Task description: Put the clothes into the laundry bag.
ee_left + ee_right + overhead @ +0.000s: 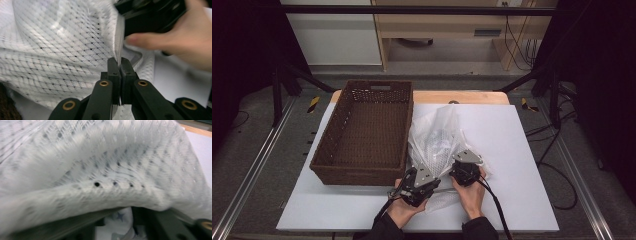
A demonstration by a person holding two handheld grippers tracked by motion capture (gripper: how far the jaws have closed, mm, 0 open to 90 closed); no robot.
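A white mesh bag (437, 135) lies crumpled on the white table top (517, 165), just right of the wicker basket. My left gripper (119, 62) is shut on the bag's stitched edge (119, 37), and the mesh (62, 50) hangs off to its left. In the high view my left gripper (419, 175) sits at the bag's near left corner. My right gripper (464, 167) is at the near right side. Mesh (100, 157) drapes across the right gripper view and hides its jaws. Below the fold, a bit of star-printed cloth (117, 220) shows.
A brown wicker basket (367, 135) stands empty at the table's left, its long side close to the bag. The other hand (187, 42) with its black gripper (150, 15) is close by in the left gripper view. Bare table lies to the right.
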